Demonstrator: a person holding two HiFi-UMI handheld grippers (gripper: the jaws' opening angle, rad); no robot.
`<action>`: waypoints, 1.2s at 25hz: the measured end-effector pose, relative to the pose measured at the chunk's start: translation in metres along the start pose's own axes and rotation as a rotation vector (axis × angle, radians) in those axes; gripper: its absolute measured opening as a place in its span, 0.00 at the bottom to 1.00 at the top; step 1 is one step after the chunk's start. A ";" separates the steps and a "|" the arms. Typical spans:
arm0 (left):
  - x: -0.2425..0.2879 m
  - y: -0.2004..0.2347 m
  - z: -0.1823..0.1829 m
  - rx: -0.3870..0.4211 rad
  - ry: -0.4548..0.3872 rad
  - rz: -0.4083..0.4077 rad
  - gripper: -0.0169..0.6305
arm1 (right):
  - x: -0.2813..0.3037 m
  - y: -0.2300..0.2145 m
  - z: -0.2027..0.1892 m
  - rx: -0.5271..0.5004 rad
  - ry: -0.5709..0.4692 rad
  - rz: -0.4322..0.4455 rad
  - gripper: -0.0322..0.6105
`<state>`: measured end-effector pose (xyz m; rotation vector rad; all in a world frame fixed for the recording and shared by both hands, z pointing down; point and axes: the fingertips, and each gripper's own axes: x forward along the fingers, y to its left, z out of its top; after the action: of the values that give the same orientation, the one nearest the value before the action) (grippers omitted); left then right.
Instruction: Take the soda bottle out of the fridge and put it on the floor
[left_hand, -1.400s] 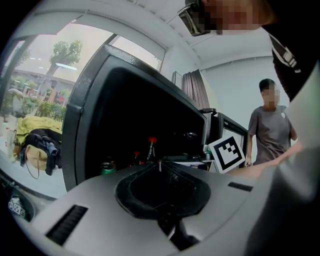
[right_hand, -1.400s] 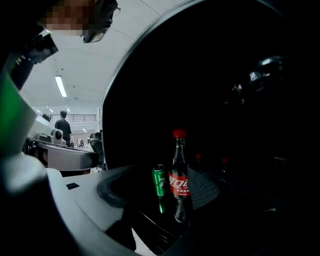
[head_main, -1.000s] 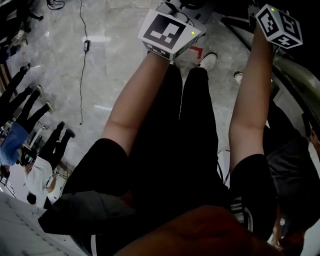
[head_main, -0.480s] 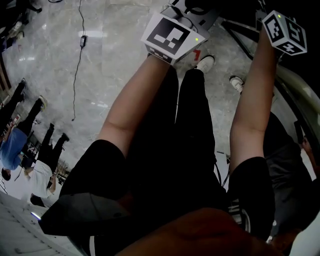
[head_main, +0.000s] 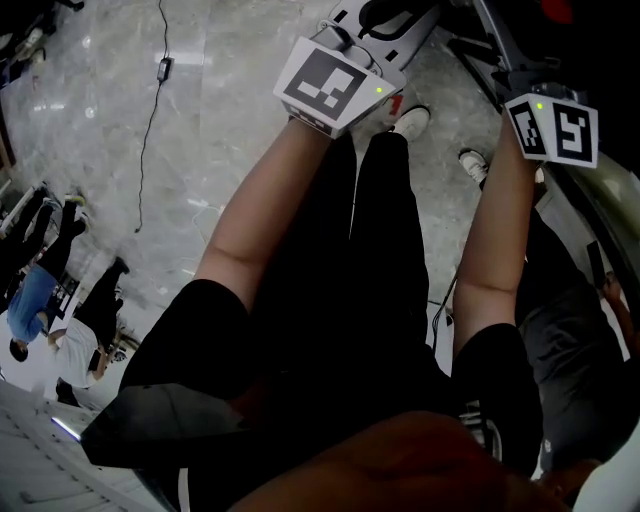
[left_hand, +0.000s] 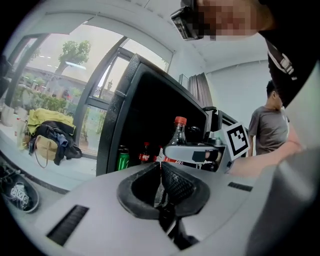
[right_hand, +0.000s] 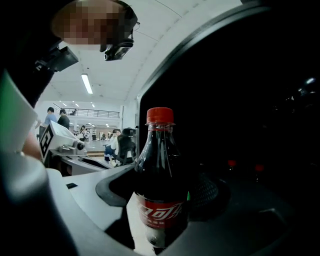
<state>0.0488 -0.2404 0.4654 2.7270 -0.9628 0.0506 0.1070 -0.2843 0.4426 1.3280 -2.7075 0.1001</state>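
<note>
A dark soda bottle (right_hand: 160, 190) with a red cap and red label stands upright between the jaws of my right gripper (right_hand: 162, 210), which is shut on its body. In the left gripper view the same soda bottle (left_hand: 178, 134) shows in front of the open black fridge (left_hand: 125, 115), with the right gripper (left_hand: 200, 152) holding it. My left gripper (left_hand: 160, 167) is shut, with nothing between its pads. In the head view only the marker cubes show: the left cube (head_main: 328, 85) and the right cube (head_main: 556, 130), above the person's legs.
A green can (left_hand: 122, 159) and a small red-labelled bottle (left_hand: 145, 152) stand inside the fridge. The fridge's dark interior (right_hand: 250, 125) fills the right of the right gripper view. People stand on the marble floor (head_main: 130, 150), where a cable lies. A bystander (left_hand: 270, 130) is at the right.
The right gripper's cube has come down and nearer to the person in the head view. The left cube has barely moved.
</note>
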 end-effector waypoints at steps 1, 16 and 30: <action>-0.005 0.001 -0.004 -0.004 0.003 0.009 0.04 | -0.001 0.010 -0.004 -0.003 0.005 0.022 0.54; -0.091 0.034 -0.085 -0.074 0.061 0.143 0.04 | 0.008 0.117 -0.108 -0.001 0.112 0.160 0.54; -0.111 0.062 -0.276 -0.194 0.198 0.172 0.04 | 0.024 0.160 -0.327 0.101 0.308 0.138 0.54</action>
<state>-0.0627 -0.1518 0.7338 2.4061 -1.0801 0.2405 -0.0068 -0.1681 0.7691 1.0470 -2.5533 0.4235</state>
